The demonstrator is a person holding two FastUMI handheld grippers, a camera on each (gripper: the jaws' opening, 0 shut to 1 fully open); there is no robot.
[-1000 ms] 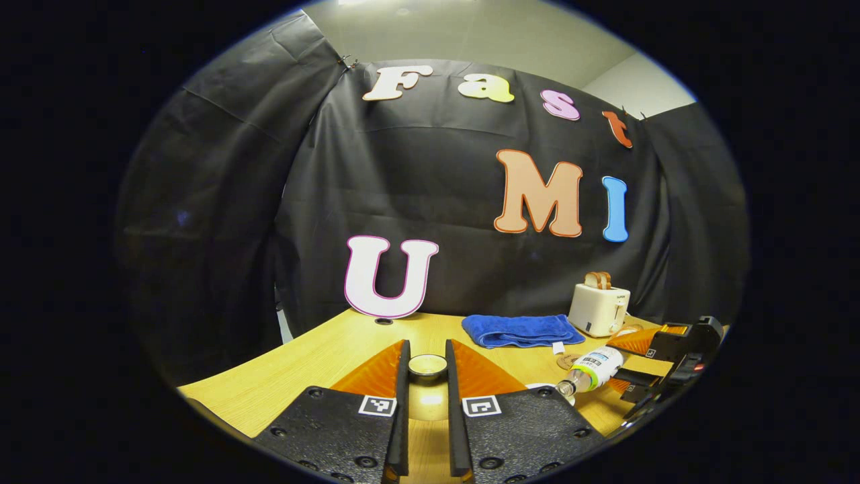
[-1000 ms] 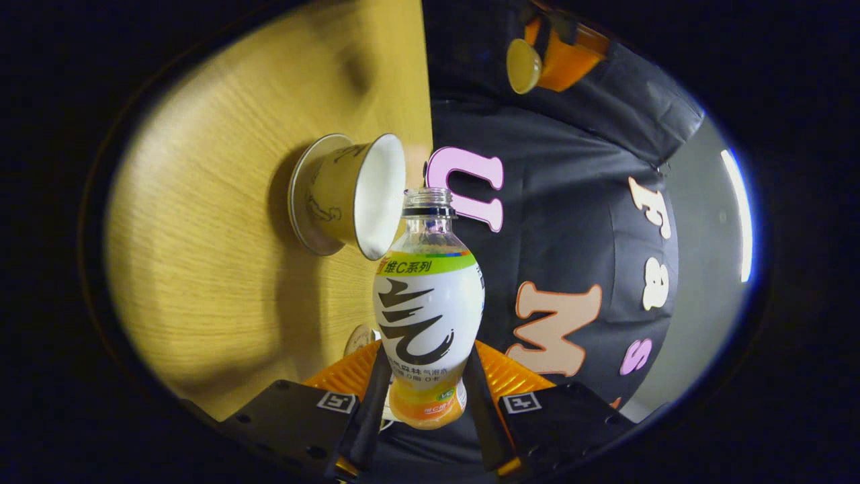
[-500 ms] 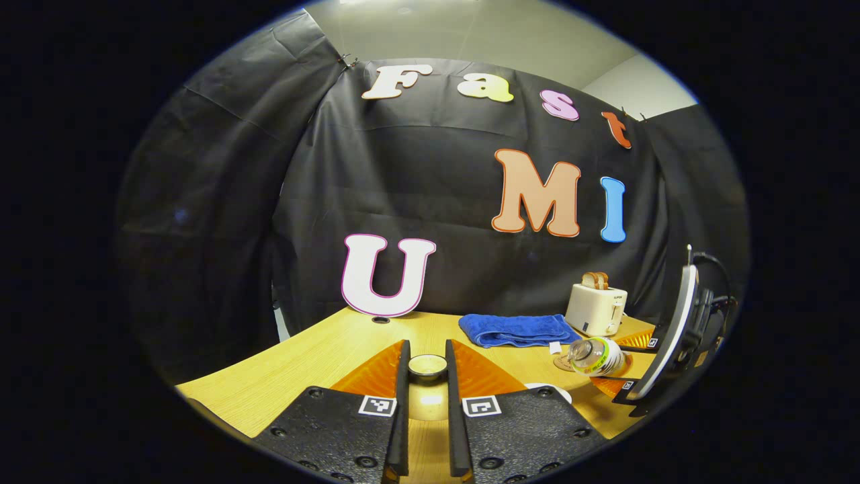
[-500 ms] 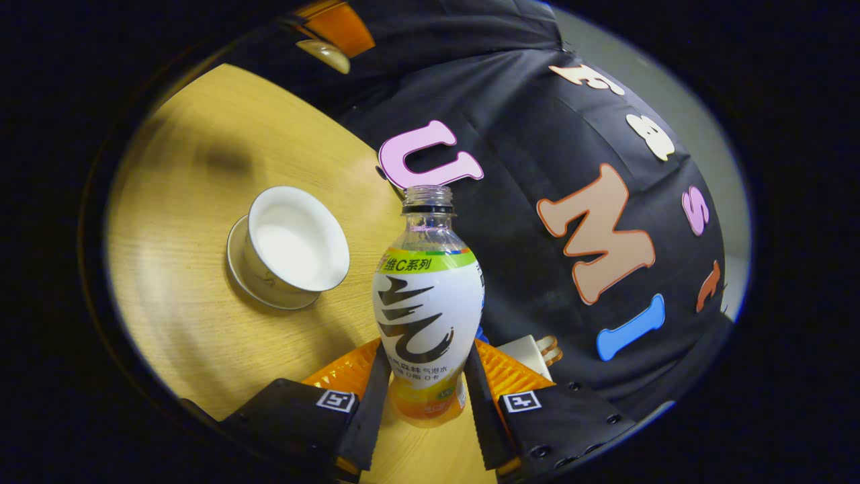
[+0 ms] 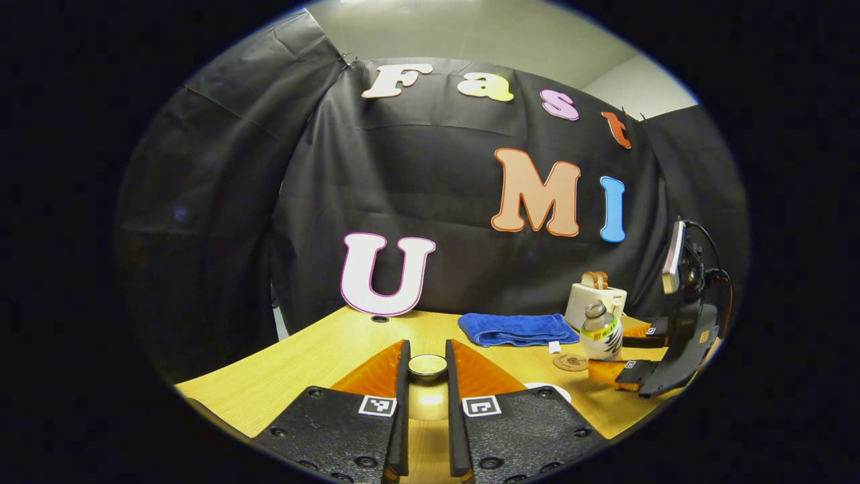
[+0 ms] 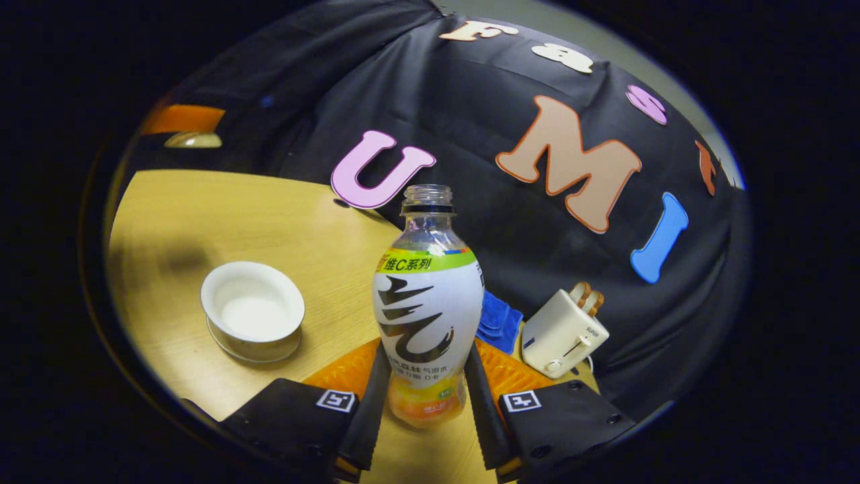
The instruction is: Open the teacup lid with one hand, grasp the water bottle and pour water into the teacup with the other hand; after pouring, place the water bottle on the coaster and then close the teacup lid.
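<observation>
Right gripper (image 6: 423,396) pinches the water bottle (image 6: 428,309), upright, uncapped, just above the coaster (image 5: 571,361). Left gripper (image 5: 426,396) clamps the teacup lid (image 5: 427,366). Teacup (image 6: 252,310) sits open left of coaster. Risk: off-centre landing tips the bottle, spilling.

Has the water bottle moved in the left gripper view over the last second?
Yes. The water bottle has swung from lying tipped, mouth toward the left, to upright, and now stands nearer the toaster, just right of the coaster.
</observation>
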